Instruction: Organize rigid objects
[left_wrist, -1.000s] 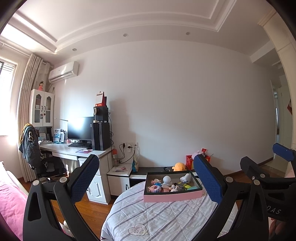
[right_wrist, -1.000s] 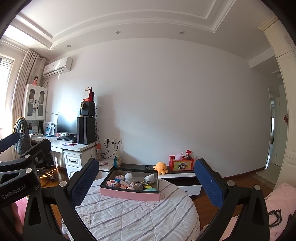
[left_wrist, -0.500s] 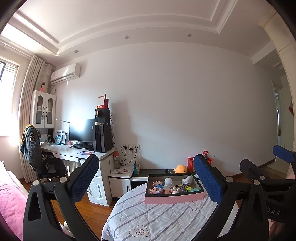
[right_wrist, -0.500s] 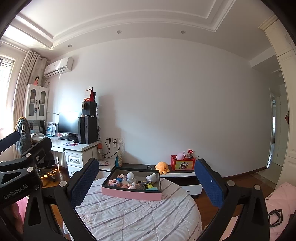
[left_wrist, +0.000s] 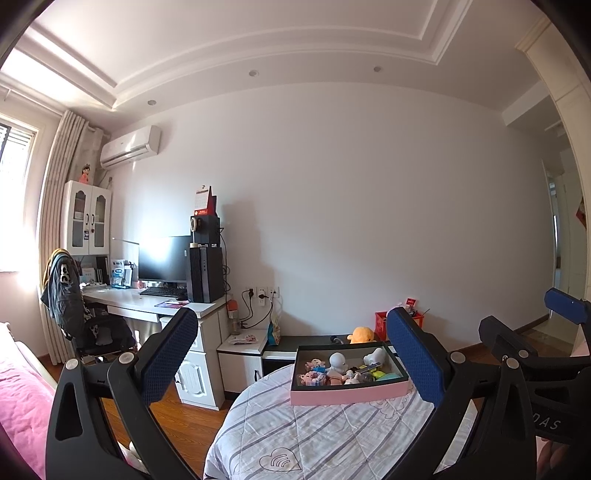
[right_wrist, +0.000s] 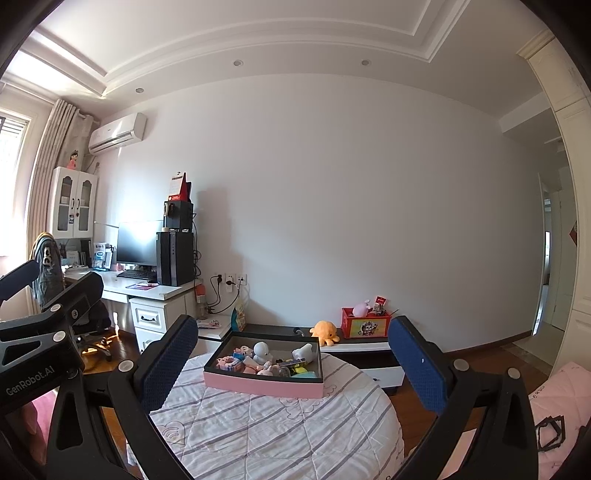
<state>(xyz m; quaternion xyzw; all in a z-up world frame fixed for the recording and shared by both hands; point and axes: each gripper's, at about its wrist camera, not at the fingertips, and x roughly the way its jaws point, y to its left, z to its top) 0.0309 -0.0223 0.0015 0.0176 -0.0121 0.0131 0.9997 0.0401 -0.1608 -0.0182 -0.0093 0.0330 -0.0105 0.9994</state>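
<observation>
Up on a round table (right_wrist: 280, 435) draped in a striped quilted cloth, a pink-sided tray (right_wrist: 264, 384) with a dark lining holds a jumble of small toys (right_wrist: 263, 350), the rigid pieces to be organized. It sits toward the table's far edge, and the toys lie crowded together, several touching.

Both tools are raised and well short of it. Viewed from its own camera, the left gripper (left_wrist: 291, 354) has its blue-padded fingers (left_wrist: 168, 354) spread wide with nothing between them; the right gripper (right_wrist: 293, 360) is likewise wide apart and empty.

Judging from this, the chief risk is the clutter: a finger lowered into the pile could nudge neighbouring figures, tip a rounded one, or pinch two at once. The tray looks light, and a sideways push on its wall could slide it over the smooth cloth toward the far rim, where wooden floor (right_wrist: 417, 410) waits below. The two tools stand close side by side, so a shared reach into the tray could make them collide.

Room to work lies mainly on the near cloth, which is bare in front of the tray. Beyond the table stand a low dark cabinet (right_wrist: 354, 345) carrying an orange plush (right_wrist: 324, 331) and a red box (right_wrist: 365, 326), and a white desk (right_wrist: 147, 295) to the left.
</observation>
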